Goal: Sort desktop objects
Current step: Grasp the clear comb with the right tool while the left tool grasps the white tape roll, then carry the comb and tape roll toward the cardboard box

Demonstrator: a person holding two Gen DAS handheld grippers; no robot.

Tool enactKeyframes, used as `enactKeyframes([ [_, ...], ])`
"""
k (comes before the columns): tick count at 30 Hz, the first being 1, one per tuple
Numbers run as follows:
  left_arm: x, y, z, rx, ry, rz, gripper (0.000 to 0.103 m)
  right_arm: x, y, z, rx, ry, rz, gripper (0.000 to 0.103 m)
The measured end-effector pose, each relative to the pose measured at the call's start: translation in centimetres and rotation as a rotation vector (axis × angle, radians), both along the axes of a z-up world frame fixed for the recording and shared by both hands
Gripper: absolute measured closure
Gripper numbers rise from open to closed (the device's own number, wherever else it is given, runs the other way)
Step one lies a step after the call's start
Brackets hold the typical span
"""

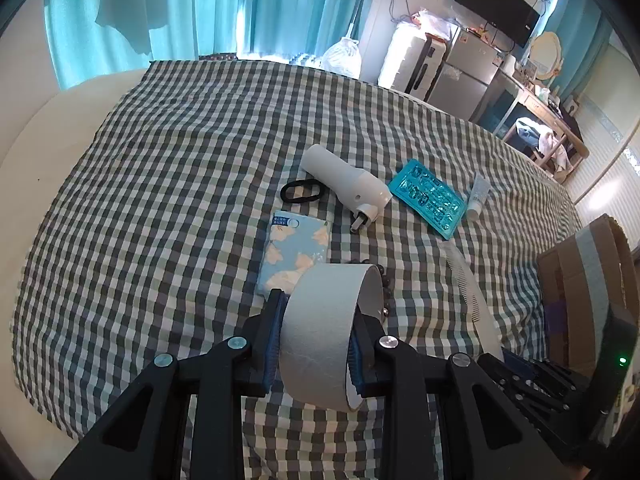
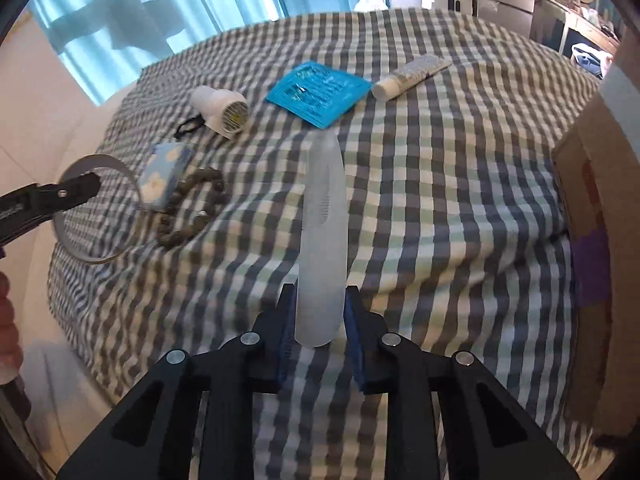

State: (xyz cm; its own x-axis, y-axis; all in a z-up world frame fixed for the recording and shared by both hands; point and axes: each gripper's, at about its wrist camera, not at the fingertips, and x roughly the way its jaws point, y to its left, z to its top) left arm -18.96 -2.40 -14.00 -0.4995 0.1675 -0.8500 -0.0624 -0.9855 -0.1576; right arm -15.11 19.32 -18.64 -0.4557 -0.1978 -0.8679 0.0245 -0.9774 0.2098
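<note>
My left gripper (image 1: pixel 318 344) is shut on a grey tape roll (image 1: pixel 320 332) held above the checked cloth; it also shows in the right wrist view (image 2: pixel 96 208). My right gripper (image 2: pixel 320 320) is shut on a translucent white comb (image 2: pixel 322 240), also seen in the left wrist view (image 1: pixel 466 284). On the cloth lie a white mini fan (image 1: pixel 346 178), a black hair tie (image 1: pixel 302 191), a blue tissue pack (image 1: pixel 294 250), a bead bracelet (image 2: pixel 192 208), a blue blister pack (image 1: pixel 428 196) and a small white tube (image 1: pixel 478 196).
A cardboard box (image 2: pixel 592 216) stands at the right edge of the checked cloth (image 2: pixel 440 200). Behind are teal curtains (image 1: pixel 200 4), a fridge (image 1: pixel 468 68) and a desk with a mirror.
</note>
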Motion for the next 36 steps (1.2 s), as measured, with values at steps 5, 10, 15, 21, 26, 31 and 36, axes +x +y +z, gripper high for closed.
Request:
enactKeyframes([
  [5, 0.6, 0.2, -0.2, -0.001, -0.007, -0.001, 0.075, -0.2, 0.0, 1.1, 0.038, 0.070, -0.006, 0.042],
  [10, 0.5, 0.4, -1.0, -0.005, -0.027, -0.001, 0.075, -3.1, -0.1, -0.8, 0.072, 0.036, -0.016, 0.042],
  [15, 0.1, 0.8, -1.8, -0.013, -0.048, -0.010, 0.075, -4.5, -1.9, -3.0, 0.129, 0.032, 0.018, 0.073],
  [21, -0.2, 1.2, -1.9, -0.015, -0.052, -0.021, 0.075, -3.6, -1.4, -2.2, 0.137, 0.053, 0.024, 0.077],
  [26, 0.3, 1.9, -0.7, -0.011, -0.030, -0.040, 0.075, -2.5, -0.5, 0.6, 0.047, 0.089, 0.001, 0.077],
  [31, 1.3, 2.8, 1.6, -0.003, 0.009, -0.061, 0.075, -1.0, -0.8, 4.5, -0.009, 0.138, 0.004, 0.077],
  [36, 2.2, 4.1, 5.0, 0.019, 0.075, -0.091, 0.075, 2.0, -1.2, 9.0, -0.052, 0.208, 0.035, 0.077],
])
